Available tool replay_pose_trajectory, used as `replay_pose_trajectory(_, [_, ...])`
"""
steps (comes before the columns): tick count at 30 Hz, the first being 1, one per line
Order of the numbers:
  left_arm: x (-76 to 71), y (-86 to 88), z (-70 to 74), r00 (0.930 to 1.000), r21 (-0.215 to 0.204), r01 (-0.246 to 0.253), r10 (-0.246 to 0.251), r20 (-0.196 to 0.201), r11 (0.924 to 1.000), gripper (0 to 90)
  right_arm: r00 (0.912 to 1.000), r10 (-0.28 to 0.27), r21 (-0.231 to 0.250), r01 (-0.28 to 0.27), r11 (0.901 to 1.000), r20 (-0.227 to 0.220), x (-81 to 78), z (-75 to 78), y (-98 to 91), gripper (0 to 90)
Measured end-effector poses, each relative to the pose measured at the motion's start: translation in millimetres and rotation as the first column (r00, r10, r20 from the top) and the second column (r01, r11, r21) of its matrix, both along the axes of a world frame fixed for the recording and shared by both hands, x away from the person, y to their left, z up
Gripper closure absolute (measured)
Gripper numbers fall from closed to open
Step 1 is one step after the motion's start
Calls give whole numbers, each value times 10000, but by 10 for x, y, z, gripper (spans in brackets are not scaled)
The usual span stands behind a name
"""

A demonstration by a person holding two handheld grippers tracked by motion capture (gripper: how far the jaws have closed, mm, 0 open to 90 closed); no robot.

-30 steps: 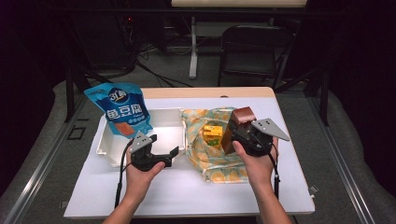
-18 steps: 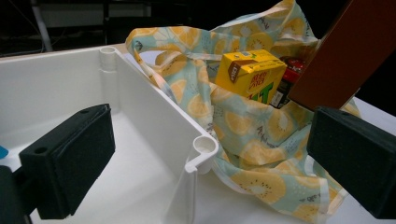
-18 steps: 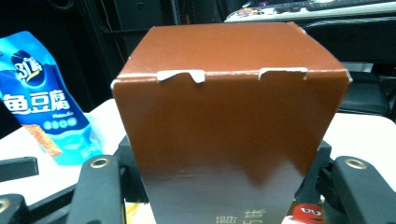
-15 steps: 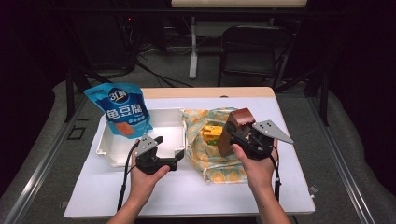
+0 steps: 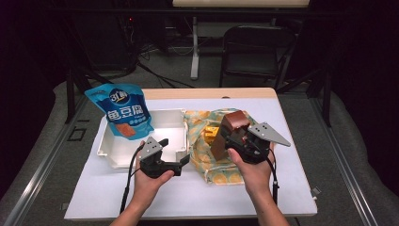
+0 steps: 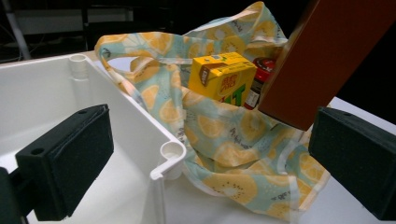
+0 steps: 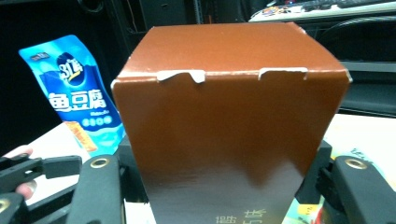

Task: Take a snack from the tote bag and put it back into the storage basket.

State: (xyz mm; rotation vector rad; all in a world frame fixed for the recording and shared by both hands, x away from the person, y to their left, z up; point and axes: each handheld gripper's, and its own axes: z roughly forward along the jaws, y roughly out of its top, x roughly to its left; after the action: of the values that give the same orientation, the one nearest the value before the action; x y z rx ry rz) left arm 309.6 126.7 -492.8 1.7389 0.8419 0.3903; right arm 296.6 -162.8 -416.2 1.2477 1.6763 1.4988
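A: While the right gripper (image 5: 234,136) holds the tall brown cardboard box (image 5: 229,133) clamped across its sides, I log the carton above the lemon-print cloth bag (image 5: 212,162), lower end toward the opening. Over the past second it has tipped from lying more level to standing nearly upright, and sits a little higher over the bag.

B: Left side?

A: Left gripper (image 5: 183,161) has slid a touch toward the bag along the tabletop (image 5: 291,188). Jaws wide, nothing between them. In its own view the pads frame the corner of the white plastic bin (image 6: 166,154) and the bag's rim; it touches neither, as far as I can tell.

B: What's in the bag already?

A: A yellow drink carton (image 6: 222,77) and, beside it, a small jar with a red lid (image 6: 259,81), partly hidden behind the brown box. The blue foil snack pouch (image 5: 123,110) stands at the bin's far left corner, untouched.

B: Reading of the change?

A: My judgement: the carton is being righted for a straight drop into the bag. The opening looks slack, its fabric folded inward near the yellow carton, so the box edge may catch. The empty left gripper seems placed to pinch the rim and spread it. Box not yet inside.
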Motion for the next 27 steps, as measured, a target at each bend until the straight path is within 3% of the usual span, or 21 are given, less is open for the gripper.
replay_pose_trajectory(16, [-82,-172,-58,9991,310,306,-315,277,9990,2,9988,493,122,-494,9987,15,-51,18,116,375])
replay_pose_trajectory(18, [-89,-187,-64,9980,361,590,-598,213,9976,2,9986,538,127,-538,9985,3,-54,16,130,375])
replay_pose_trajectory(19, [-99,-208,-70,9985,354,443,-454,313,9984,2,9984,569,123,-568,9983,-32,-59,18,135,375])
replay_pose_trajectory(21, [-105,-220,-69,9968,338,746,-756,277,9966,2,9981,620,138,-620,9980,-10,-64,19,147,375])
replay_pose_trajectory(27, [-131,-280,-88,9944,379,1010,-1020,273,9942,2,9968,797,189,-797,9966,14,-87,32,184,375])
